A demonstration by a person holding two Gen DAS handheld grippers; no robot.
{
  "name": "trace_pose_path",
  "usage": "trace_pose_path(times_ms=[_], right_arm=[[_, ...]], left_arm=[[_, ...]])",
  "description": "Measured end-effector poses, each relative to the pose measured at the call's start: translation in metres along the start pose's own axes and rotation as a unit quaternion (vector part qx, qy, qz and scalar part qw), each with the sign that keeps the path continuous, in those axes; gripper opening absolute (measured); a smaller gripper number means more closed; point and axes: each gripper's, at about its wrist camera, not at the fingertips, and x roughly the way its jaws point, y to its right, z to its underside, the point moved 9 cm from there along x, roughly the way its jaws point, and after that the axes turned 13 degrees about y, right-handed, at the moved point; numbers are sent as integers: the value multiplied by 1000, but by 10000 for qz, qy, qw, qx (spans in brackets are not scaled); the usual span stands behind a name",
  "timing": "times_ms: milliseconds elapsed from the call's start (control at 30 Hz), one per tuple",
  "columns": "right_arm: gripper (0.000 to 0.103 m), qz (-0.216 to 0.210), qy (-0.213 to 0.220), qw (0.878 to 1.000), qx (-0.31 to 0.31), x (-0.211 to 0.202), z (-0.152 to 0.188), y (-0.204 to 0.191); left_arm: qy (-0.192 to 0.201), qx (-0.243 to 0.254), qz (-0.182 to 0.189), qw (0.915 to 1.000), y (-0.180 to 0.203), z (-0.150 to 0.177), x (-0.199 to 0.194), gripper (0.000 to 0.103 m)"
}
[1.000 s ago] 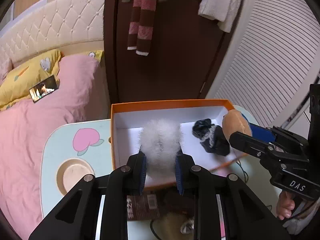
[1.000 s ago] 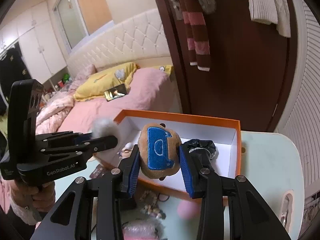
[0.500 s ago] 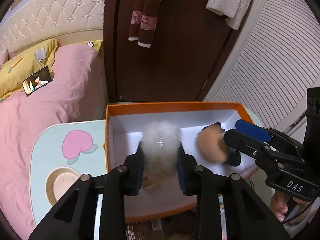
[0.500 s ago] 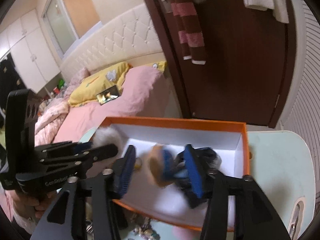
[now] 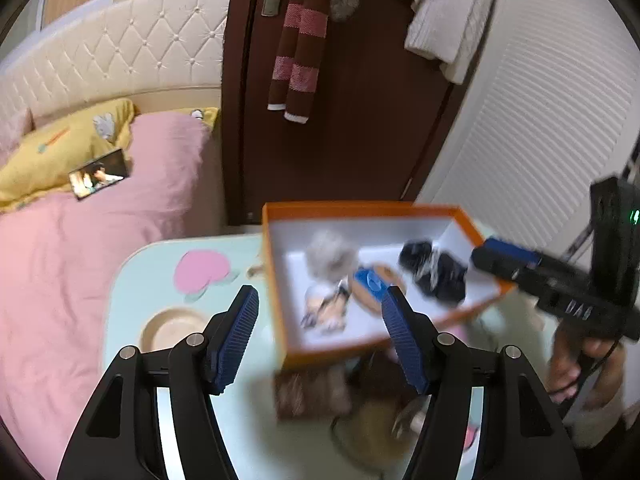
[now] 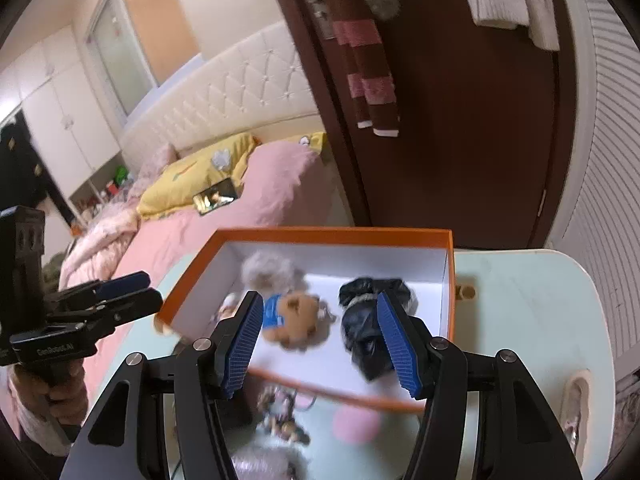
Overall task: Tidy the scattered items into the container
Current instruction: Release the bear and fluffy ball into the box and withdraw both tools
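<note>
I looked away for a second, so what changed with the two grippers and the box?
Both let go: the white pompom left the left gripper, whose jaws are opening, and the brown plush bear left the right gripper. Both now lie in the orange box. The black scrunchie stayed there.

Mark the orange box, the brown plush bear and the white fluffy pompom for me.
orange box (image 6: pixel 332 236): right wrist view, far rim.
brown plush bear (image 6: pixel 298 318): right wrist view, its body.
white fluffy pompom (image 5: pixel 330 254): left wrist view, middle of the fluff.
</note>
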Motion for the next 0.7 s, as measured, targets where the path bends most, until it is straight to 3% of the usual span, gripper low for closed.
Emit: trace_pose_path(times_ms=[133,333,467,567,700], right_arm=[[59,-46,-38,9999,-127,-18,21,-13],[59,-171,-319,9993,-96,-41,67,-29],[59,-3,-467,9976,-517,-51,95,-40],[59,-5,-618,9961,-637,-53,114,-45],[63,110,-786,9947,-655,-50,132,-45]], left_arm=[[-53,169,-337,9993,-2,30,-17,65],[-337,8,-444,9984,1,82,-30,65],[-317,158,-668,9971,3,103,-36,65],[-528,200,-754,9956,4,117,-32,65],[-438,157,-921,9947,3,122,-30,84]])
